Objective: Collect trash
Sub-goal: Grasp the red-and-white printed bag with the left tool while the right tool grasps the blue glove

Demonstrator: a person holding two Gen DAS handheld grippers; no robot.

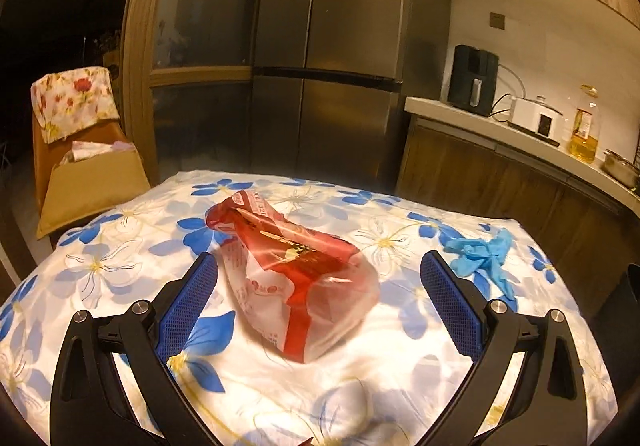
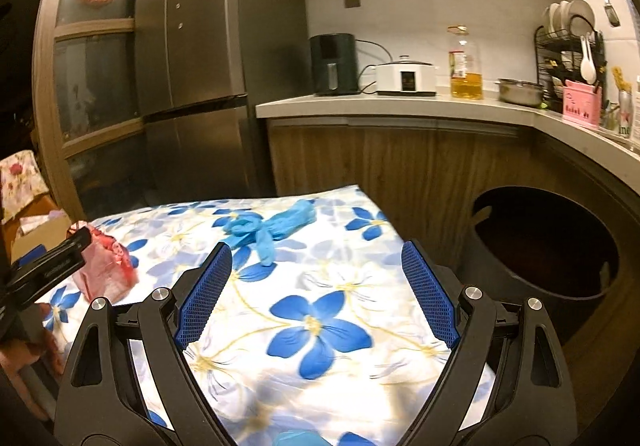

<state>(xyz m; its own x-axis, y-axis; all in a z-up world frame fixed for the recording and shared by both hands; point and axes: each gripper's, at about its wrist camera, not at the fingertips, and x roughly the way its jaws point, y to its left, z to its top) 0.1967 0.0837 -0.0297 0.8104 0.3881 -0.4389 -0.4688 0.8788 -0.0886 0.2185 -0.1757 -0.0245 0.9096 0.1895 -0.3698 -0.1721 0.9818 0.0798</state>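
Here, your left gripper [image 1: 318,268] hovers over table [image 1: 400,386], fingers spread wide, red-and-clear plastic bag [image 1: 296,278] lying crumpled on floral cloth between them, pads not pressing it. Your right gripper [image 2: 316,260] also spread wide, nothing between fingers. Blue gloves [image 2: 272,230] lie just ahead of it near table's far edge. Dark bin [image 2: 548,250] stands on floor to right of table.

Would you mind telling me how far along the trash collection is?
Nothing looks collected yet. The red wrapper and blue gloves lie on the floral tablecloth. Left gripper is open around the wrapper; right gripper is open, empty. Both pieces remain for the dark bin.
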